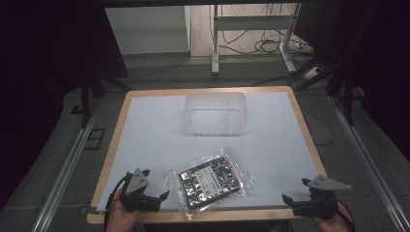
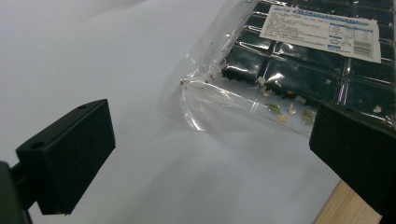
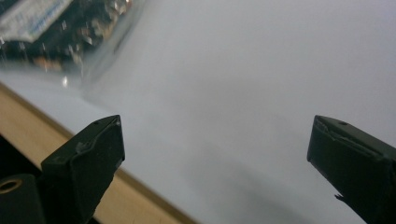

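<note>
Packet (image 1: pixel 210 180) of dark squares in clear plastic lies flat near the front edge of the white sheet (image 1: pixel 145 130), tilted, with a white label (image 2: pixel 322 28) on top. Your left gripper (image 1: pixel 153 197) sits just beside its left corner, jaws spread wide and holding nothing. Your right gripper (image 1: pixel 296 193) rests well apart at the front right corner, jaws equally wide. Behind the packet stands a clear plastic tub (image 1: pixel 215 113).

Black tongs (image 1: pixel 153 199), grey three-cornered plates.
</note>
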{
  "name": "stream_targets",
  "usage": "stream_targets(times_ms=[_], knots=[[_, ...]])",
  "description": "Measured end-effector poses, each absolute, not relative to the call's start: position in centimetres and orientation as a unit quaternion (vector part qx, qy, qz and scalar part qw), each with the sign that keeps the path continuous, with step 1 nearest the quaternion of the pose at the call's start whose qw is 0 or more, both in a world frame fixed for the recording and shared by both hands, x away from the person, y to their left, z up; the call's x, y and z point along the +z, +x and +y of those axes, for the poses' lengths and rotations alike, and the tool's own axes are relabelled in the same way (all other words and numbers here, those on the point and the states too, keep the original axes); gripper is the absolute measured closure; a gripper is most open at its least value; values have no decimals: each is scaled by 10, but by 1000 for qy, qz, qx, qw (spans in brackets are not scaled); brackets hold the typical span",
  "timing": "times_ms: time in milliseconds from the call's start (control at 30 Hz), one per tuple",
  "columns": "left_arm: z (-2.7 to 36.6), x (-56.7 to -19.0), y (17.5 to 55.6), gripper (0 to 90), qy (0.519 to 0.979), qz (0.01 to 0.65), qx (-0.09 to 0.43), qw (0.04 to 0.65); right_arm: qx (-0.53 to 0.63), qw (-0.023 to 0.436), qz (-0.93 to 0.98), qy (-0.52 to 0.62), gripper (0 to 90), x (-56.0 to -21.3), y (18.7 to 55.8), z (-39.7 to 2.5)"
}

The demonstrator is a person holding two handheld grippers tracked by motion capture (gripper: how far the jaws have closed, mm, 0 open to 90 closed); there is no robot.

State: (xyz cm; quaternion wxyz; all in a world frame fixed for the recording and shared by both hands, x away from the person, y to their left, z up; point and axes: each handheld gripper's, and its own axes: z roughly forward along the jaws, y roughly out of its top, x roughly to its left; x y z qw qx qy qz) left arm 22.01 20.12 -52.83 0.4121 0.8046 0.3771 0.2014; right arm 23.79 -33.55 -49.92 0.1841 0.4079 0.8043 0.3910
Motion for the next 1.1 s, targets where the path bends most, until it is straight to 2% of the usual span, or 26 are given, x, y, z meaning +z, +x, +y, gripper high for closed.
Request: stream_targets(times_ms=[133,633,1100], knots=[[203,-529,220,0,804,377,198,415,377,192,811,404,52,-501,243,-337],[200,-529,219,0,807,369,200,416,378,169,821,392,43,-502,243,-334],[200,-529,219,0,807,368,200,417,374,181,834,363,42,-498,244,-321]])
